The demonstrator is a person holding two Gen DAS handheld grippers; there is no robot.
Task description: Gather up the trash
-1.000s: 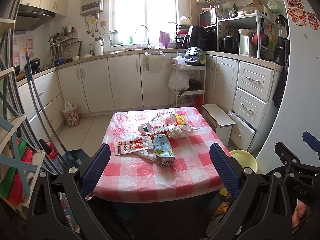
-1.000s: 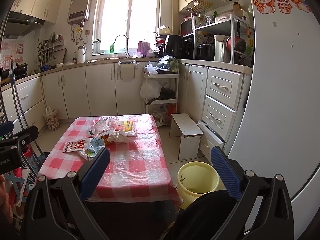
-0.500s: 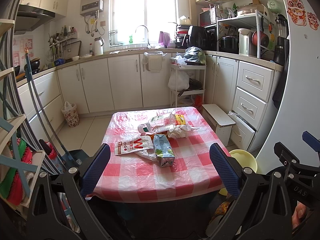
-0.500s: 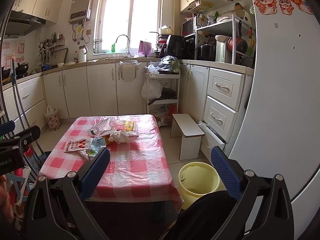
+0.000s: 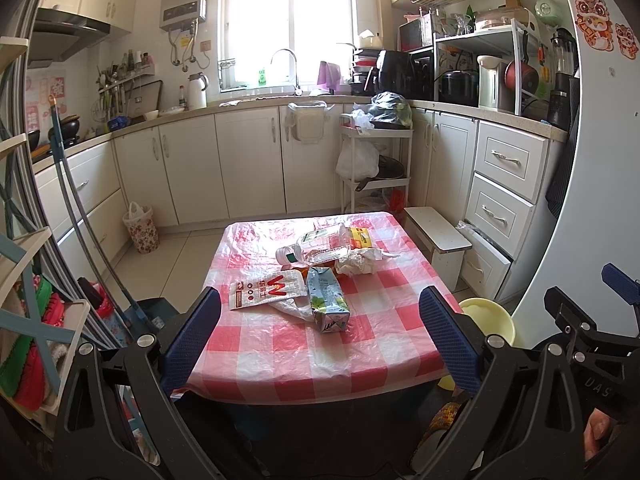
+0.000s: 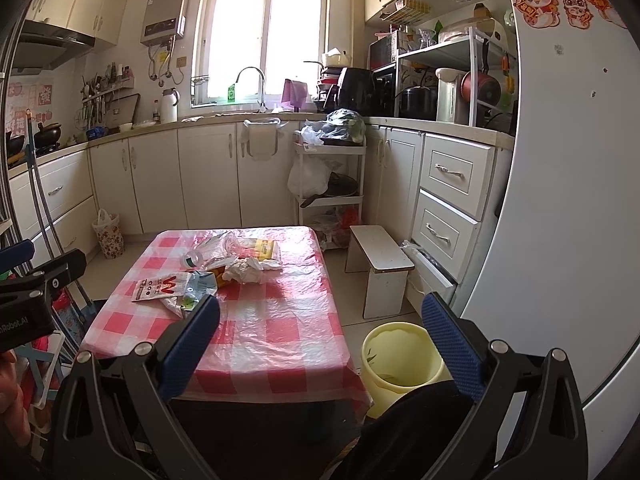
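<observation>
Trash heaped mid-worktop (image 5: 360, 344), well ahead of both fingers sets. Carton (image 5: 328, 300) nearest, long axis running away from left gripper (image 5: 320, 336), centred between wide-spread, empty fingers. Right gripper (image 6: 320, 340) equally wide, empty, offset toward yellow bin (image 6: 400, 356); left better placed

A small kitchen, lit by a bright window (image 5: 288, 20) straight ahead beyond the jaws. Cream cabinets (image 5: 248, 164) line the far wall and both sides — a sink tap (image 6: 252, 80) sits under the window. The floor (image 5: 160, 264) is pale tile. Right of the jaws stand drawers (image 6: 452, 200) and a white stool (image 6: 380, 268).
</observation>
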